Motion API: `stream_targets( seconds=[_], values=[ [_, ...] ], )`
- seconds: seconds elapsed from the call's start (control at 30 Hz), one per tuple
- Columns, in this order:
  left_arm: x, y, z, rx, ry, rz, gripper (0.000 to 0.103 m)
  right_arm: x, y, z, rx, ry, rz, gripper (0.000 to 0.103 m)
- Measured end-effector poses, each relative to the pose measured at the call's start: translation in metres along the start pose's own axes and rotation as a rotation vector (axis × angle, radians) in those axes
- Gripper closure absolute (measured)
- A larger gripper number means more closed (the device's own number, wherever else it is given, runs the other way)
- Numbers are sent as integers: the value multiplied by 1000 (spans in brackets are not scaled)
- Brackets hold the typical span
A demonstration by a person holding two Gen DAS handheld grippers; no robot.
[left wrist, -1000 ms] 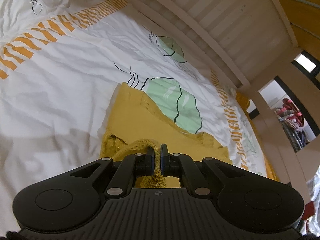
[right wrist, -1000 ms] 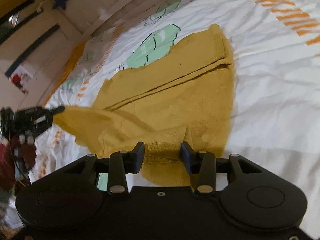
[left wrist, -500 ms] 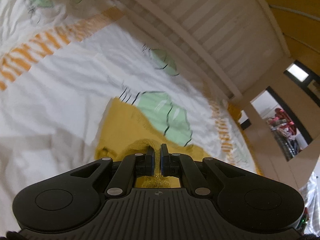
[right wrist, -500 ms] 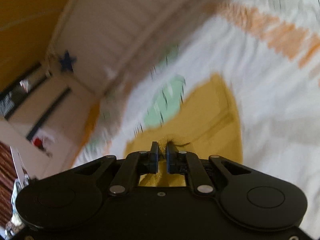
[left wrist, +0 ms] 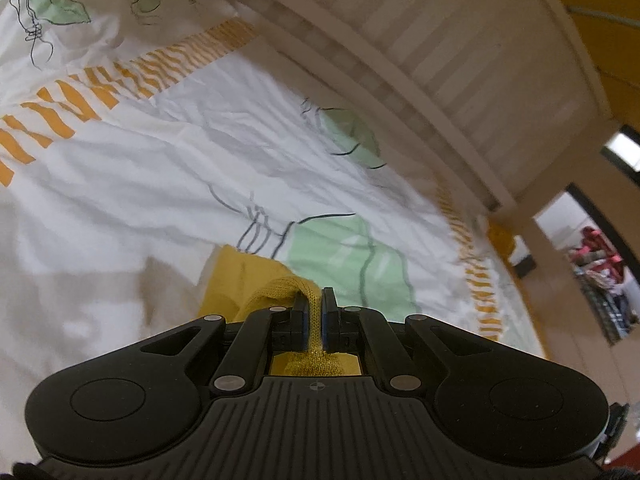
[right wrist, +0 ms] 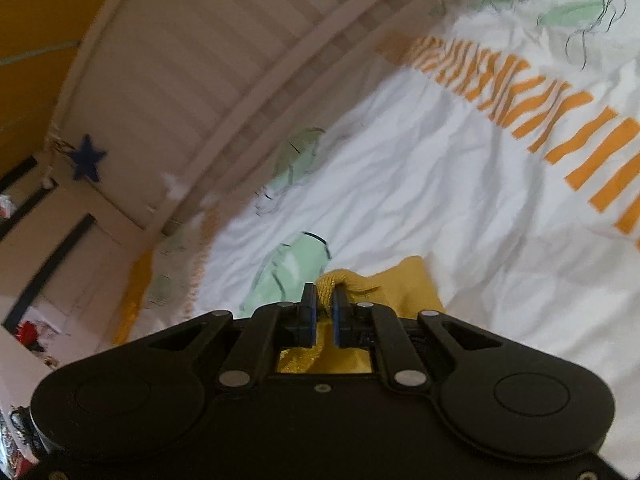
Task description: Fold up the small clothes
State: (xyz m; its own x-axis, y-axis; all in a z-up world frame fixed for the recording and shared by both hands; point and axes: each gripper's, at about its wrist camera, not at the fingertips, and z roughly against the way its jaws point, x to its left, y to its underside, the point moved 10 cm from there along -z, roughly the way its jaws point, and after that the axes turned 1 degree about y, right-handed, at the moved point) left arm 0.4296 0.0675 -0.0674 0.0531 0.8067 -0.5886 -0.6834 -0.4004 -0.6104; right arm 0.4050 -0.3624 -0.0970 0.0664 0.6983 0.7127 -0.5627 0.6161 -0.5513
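A mustard-yellow knit garment (left wrist: 240,276) lies on a white bedsheet (left wrist: 160,184) with green leaf prints and orange stripes. My left gripper (left wrist: 316,300) is shut on a fold of the yellow knit, which bunches up between the jaws. In the right wrist view my right gripper (right wrist: 324,296) is shut on another edge of the same garment (right wrist: 404,284). Most of the garment is hidden under both gripper bodies.
A white slatted bed rail (left wrist: 420,52) runs along the far edge of the mattress, also in the right wrist view (right wrist: 208,64). A doorway with hanging clothes (left wrist: 596,248) is at the right. A blue star (right wrist: 86,158) hangs at the rail's end.
My right gripper has shut on the garment edge and lifted it. Both grippers have moved up and forward, so less of the yellow garment shows ahead of them.
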Motion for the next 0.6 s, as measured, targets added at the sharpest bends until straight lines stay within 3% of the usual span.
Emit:
stream_targets(
  seconds=[0.23,0.27,0.33,0.37,0.43,0.47,0.6],
  values=[
    [31,5,-29,27,-75,25,97,-21,14,-32,33,75,9,86],
    [33,4,-31,29,-76,27,97,-24,13,-35,33,85,7,82],
    [39,4,-36,37,-75,39,90,-30,13,-37,32,101,-10,80],
    [42,3,-37,38,-82,51,86,-33,12,-36,26,109,-20,76],
    [50,-3,-34,10,-112,72,69,-36,8,-31,-3,120,-23,58],
    [52,-7,-31,-17,-121,77,68,-36,7,-27,-17,122,-19,47],
    [52,-16,-11,-65,-134,19,65,-29,3,-10,-56,134,51,43]
  ],
)
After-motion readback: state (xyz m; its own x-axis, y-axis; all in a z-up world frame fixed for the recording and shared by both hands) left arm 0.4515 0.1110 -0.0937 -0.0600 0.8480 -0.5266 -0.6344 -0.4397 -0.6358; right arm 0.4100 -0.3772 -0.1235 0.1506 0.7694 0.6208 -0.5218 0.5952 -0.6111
